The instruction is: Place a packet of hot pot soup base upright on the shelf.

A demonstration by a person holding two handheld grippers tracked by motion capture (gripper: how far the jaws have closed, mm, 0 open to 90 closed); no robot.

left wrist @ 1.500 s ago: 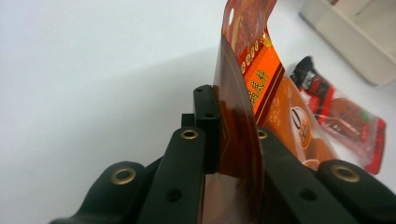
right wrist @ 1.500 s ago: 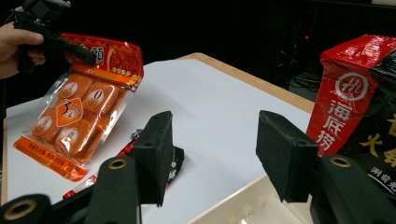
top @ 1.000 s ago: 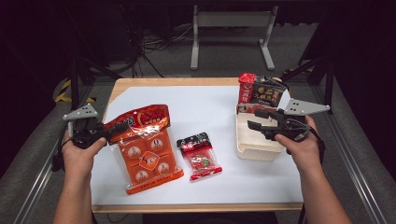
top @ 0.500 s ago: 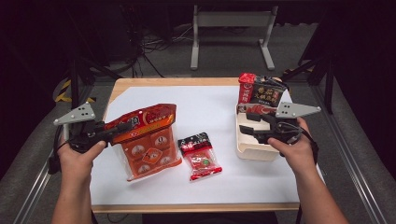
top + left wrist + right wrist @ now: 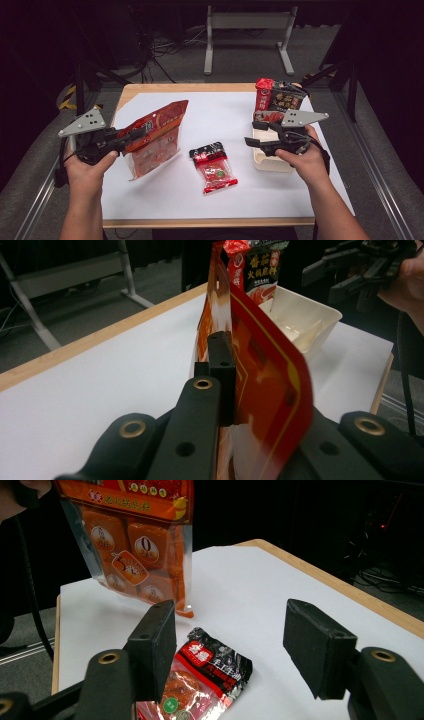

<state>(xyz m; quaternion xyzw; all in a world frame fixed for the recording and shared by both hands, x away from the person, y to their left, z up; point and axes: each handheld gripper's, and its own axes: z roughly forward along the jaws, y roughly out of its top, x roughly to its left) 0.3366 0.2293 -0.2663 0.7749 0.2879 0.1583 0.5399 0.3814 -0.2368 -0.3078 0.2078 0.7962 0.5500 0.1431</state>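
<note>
A large orange-red bag of snack packs (image 5: 155, 135) hangs upright at the table's left, its lower edge close to the white surface. My left gripper (image 5: 137, 134) is shut on the bag's upper edge; in the left gripper view the jaws (image 5: 222, 347) pinch the red foil (image 5: 270, 370). A small red-and-black packet (image 5: 214, 167) lies flat mid-table. My right gripper (image 5: 249, 142) is open by the left rim of the white tub (image 5: 272, 162). It points at that packet (image 5: 205, 680), and its jaws have just been opening with nothing between them (image 5: 230, 630).
Dark sauce packets (image 5: 280, 100) stand in the far end of the tub, whose near part looks bare (image 5: 300, 320). The white sheet covers a wooden table (image 5: 200, 87). A metal stand (image 5: 245, 30) is on the floor beyond.
The left gripper raised the big bag from lying flat to hanging upright. The right gripper moved left off the tub, and its jaws spread wider.
</note>
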